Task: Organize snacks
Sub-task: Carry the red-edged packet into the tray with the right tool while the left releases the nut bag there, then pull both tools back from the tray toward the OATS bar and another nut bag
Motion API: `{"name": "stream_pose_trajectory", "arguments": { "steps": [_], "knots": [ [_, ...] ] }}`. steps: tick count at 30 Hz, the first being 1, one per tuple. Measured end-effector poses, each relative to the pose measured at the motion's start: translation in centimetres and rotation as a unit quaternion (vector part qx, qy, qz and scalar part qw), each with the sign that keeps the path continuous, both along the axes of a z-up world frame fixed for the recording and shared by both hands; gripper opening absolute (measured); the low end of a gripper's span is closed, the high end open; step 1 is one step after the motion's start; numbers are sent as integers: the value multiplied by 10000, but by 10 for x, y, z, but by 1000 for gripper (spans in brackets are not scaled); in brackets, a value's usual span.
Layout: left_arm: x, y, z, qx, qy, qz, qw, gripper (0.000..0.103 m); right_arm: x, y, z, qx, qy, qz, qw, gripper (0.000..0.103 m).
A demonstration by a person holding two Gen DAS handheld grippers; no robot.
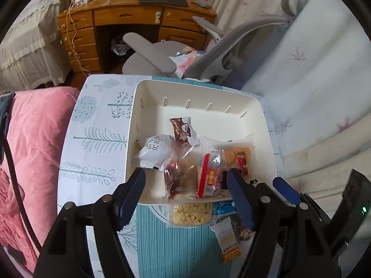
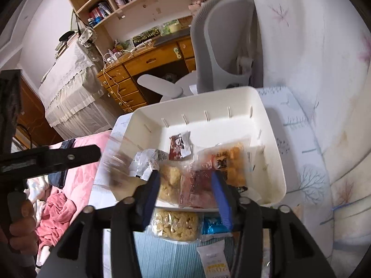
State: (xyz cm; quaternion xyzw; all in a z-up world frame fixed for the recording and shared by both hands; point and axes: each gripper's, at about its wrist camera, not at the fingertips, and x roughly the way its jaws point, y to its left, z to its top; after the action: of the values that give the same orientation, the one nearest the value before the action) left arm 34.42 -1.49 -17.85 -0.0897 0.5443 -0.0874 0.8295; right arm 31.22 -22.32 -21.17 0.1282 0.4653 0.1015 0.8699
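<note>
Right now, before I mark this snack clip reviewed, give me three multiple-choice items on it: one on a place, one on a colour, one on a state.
1. Where does the brown chocolate packet lie?
A. inside the white bin
B. on the grey chair
C. on the pink blanket

2. What colour are the gripper finger pads?
A. red
B. blue
C. green

3. How does the left gripper stand?
A. shut on a packet
B. open, holding nothing
C. out of view

Key: 1 A, it rests on the bin floor behind the other packets; 2 B, both views show blue pads; 3 B, its fingers are spread wide with nothing between them.
</note>
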Motion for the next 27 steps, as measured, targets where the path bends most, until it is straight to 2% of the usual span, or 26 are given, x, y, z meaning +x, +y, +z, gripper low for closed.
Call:
{"name": "stream_pose_trajectory", "arguments": {
  "steps": [1, 2, 9, 15, 27],
  "knots": [
    [-2, 0, 0, 20, 6, -30, 10000, 71, 0, 0, -3, 0, 61, -30, 10000, 67],
    [-4, 1, 0, 24, 15, -38, 10000, 71, -2, -1, -6, 3, 111, -68, 9999, 67],
    [-31, 17, -5, -15, 106, -85, 9999, 71, -29, -8, -13, -28, 245, -384, 9990, 67],
    [-69, 38, -8, -54, 221, -135, 9996, 71, -69, -3, -15, -102, 329, -665, 9972, 67],
    [-146, 51, -9, -116, 216, -663, 9975, 71, -159, 17, -17, -157, 492, -1035, 9933, 67]
  ]
}}
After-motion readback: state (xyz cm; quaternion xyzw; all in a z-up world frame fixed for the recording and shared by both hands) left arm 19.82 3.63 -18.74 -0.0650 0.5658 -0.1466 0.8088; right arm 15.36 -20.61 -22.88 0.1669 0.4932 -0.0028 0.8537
